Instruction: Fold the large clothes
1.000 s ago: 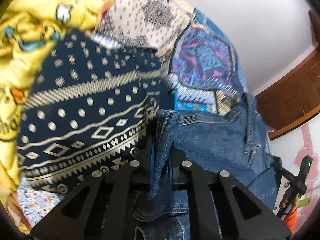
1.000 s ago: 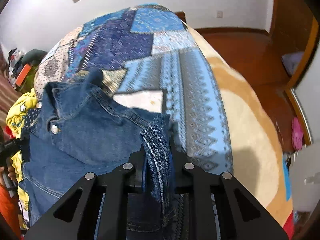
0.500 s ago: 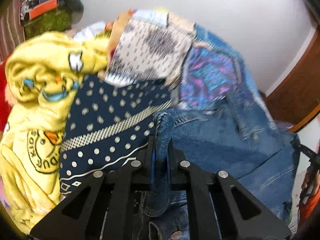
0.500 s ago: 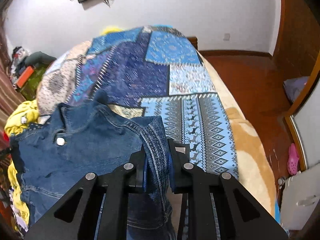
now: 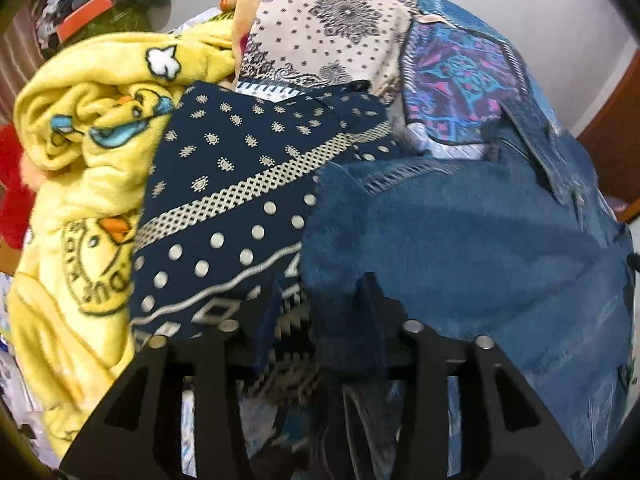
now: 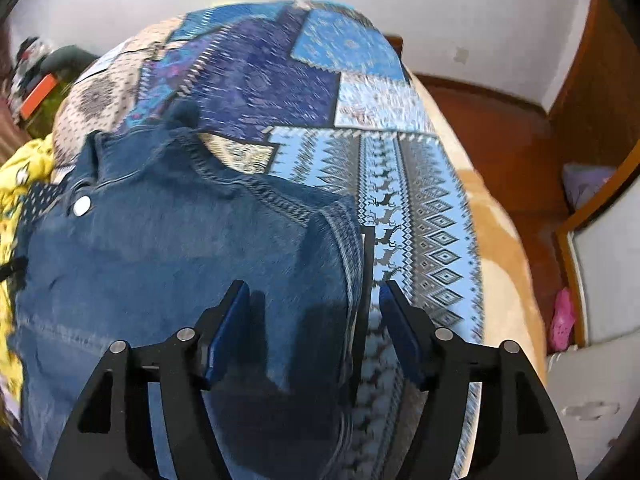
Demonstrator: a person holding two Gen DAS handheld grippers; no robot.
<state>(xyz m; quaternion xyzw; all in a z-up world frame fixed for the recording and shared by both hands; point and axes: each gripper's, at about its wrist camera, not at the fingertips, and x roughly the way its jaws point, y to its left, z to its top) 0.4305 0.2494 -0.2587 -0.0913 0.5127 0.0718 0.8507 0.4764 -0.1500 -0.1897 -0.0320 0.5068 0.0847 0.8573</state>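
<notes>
- Denim jacket [image 6: 168,264] is lying on the bed, on top of the patchwork quilt [image 6: 404,184], collar up around 11 o'clock in the right wrist view and the body spread toward 6.
- Right claw [image 6: 314,294] has just been opening. Its jaws stand apart now, with the jacket's folded edge loose between them and nothing pinched. Looks like a release so that side can settle flat.
- Left claw [image 5: 316,292] has just been opening too, so it's released. A bit of the denim edge sits between the fingers but the pads aren't pressing on it.
- At 9 to 10 o'clock from the jacket in the left view there's a navy patterned cloth [image 5: 224,184] touching its edge, then a yellow duck blanket [image 5: 80,168] further out. Probably the waiting pile, kept to one side so the quilt stays free for folding.
- My guess: this fold is laid down, next grab is elsewhere on the jacket.
</notes>
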